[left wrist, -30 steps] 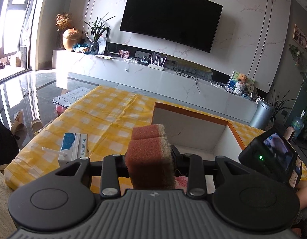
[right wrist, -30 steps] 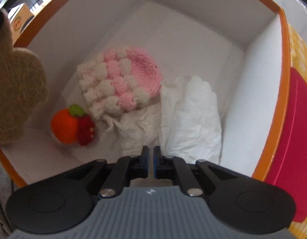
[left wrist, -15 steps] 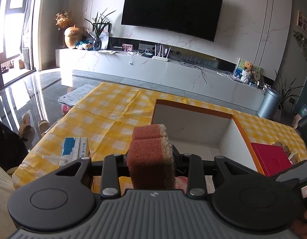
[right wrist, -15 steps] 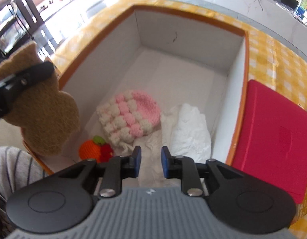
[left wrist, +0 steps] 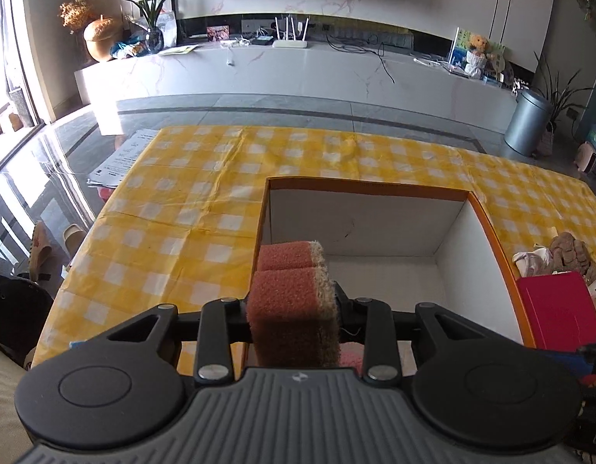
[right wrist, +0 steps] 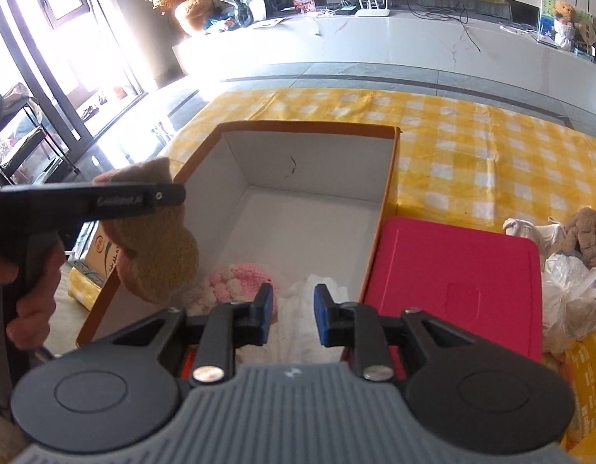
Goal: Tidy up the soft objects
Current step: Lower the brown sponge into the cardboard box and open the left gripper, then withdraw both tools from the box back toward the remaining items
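My left gripper [left wrist: 294, 321] is shut on a reddish sponge [left wrist: 290, 297] with a tan scouring side, held over the near left rim of the orange-edged white box [left wrist: 375, 189]. From the right wrist view the left gripper [right wrist: 159, 197] and its sponge [right wrist: 159, 259] hang at that box's [right wrist: 309, 125] left wall. My right gripper [right wrist: 290, 309] stands open above the box's near end, nothing between its blue pads. Below it lie a pink and white crochet hat [right wrist: 228, 284] and a white cloth [right wrist: 298, 301].
A red lid [right wrist: 452, 282] lies against the box's right side. Beyond it sit a brown plush toy [right wrist: 588, 236] and a crumpled plastic bag [right wrist: 568, 290]. A yellow carton [right wrist: 101, 251] stands left of the box. The yellow checked tablecloth [left wrist: 182, 201] covers the table.
My right gripper rose out of the box and went from shut to open. The left gripper carried the sponge toward the box and tipped downward.
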`<action>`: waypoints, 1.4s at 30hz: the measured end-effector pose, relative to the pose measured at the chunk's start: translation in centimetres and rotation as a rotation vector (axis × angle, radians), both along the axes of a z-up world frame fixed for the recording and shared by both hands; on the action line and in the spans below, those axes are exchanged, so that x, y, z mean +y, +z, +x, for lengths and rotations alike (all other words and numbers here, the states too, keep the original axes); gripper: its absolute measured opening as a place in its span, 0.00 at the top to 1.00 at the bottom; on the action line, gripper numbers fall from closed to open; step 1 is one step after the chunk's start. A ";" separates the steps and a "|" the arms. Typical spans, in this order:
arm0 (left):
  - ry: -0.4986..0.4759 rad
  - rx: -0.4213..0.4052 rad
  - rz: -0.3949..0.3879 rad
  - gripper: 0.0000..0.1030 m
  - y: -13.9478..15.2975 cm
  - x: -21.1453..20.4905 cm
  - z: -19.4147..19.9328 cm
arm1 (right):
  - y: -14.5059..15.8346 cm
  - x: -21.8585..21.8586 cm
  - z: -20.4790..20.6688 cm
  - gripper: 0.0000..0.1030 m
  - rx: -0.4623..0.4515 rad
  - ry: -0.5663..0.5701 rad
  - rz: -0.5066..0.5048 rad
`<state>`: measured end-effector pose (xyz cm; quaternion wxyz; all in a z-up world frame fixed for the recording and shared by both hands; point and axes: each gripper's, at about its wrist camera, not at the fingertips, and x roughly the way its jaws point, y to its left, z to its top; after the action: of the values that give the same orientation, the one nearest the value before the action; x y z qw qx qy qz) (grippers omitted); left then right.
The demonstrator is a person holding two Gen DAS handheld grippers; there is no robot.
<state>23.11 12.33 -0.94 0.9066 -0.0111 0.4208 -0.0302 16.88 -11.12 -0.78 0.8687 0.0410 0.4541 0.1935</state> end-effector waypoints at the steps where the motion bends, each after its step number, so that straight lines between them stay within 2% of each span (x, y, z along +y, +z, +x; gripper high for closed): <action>1: -0.007 0.025 -0.037 0.64 -0.4 0.1 1.2 | -0.1 -0.4 0.0 0.79 -0.005 -0.004 -0.001; 3: -0.025 0.056 -0.120 0.64 -0.9 0.2 2.9 | -0.5 -1.1 -0.3 0.79 -0.016 -0.008 0.007; 5: -0.063 0.050 -0.204 0.64 -1.3 0.2 4.1 | -0.8 -1.8 -0.4 0.79 -0.017 -0.009 0.039; 7: -0.083 0.054 -0.231 0.64 -1.8 -0.1 5.0 | -0.7 -2.4 -0.5 0.79 -0.013 -0.009 0.068; 11: -0.127 0.061 -0.138 0.64 -3.2 -1.9 6.2 | -0.6 -2.5 -0.7 0.79 -0.034 -0.015 0.070; 13: -0.162 0.099 -0.090 0.64 -4.1 -2.7 6.6 | -0.7 -2.3 -0.8 0.79 -0.040 -0.015 0.064; 17: -0.181 0.112 -0.013 0.61 -5.1 -3.4 6.3 | -1.1 -2.2 -1.0 0.79 -0.016 -0.012 0.080; 21: -0.162 0.128 0.049 0.42 -5.3 -3.6 6.5 | -1.3 -1.9 -1.3 0.79 -0.023 0.000 0.065; 24: -0.200 0.148 0.085 0.39 -5.1 -4.1 6.0 | -1.3 -1.8 -1.2 0.79 -0.027 0.001 0.060; 26: -0.212 0.161 0.084 0.33 -4.7 -4.3 5.5 | -1.6 -1.9 -1.0 0.79 -0.026 0.001 0.062; 28: -0.222 0.144 0.101 0.20 -4.0 -4.5 4.7 | -1.7 -2.0 -1.0 0.79 -0.024 0.002 0.065; 29: -0.219 0.116 0.122 0.19 -3.4 -4.6 4.6 | -1.7 -2.0 -1.0 0.79 -0.023 0.003 0.065; 31: -0.176 0.070 0.179 0.14 -2.6 -4.5 4.0 | -1.6 -1.8 -1.3 0.79 -0.021 0.004 0.063; 33: -0.128 0.030 0.240 0.15 -1.9 -4.2 3.4 | -1.6 -1.7 -1.4 0.79 -0.022 0.008 0.058; 36: -0.078 0.020 0.271 0.13 -1.0 -3.4 2.5 | -1.6 -1.5 -1.6 0.78 -0.026 0.013 0.052; 39: -0.009 -0.011 0.285 0.13 -0.1 -2.6 0.8 | -1.6 -1.4 -1.6 0.78 -0.032 0.012 0.050; 41: 0.048 -0.029 0.270 0.13 0.7 -2.0 -0.6 | -1.6 -1.5 -1.6 0.78 -0.035 0.005 0.054; 42: 0.087 -0.036 0.239 0.13 1.2 -1.6 -1.4 | -1.6 -1.5 -1.6 0.78 -0.036 0.002 0.055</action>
<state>21.69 10.78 0.22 0.9094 0.0794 0.4040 0.0592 15.28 -12.63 -2.40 0.8752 0.0607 0.4328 0.2075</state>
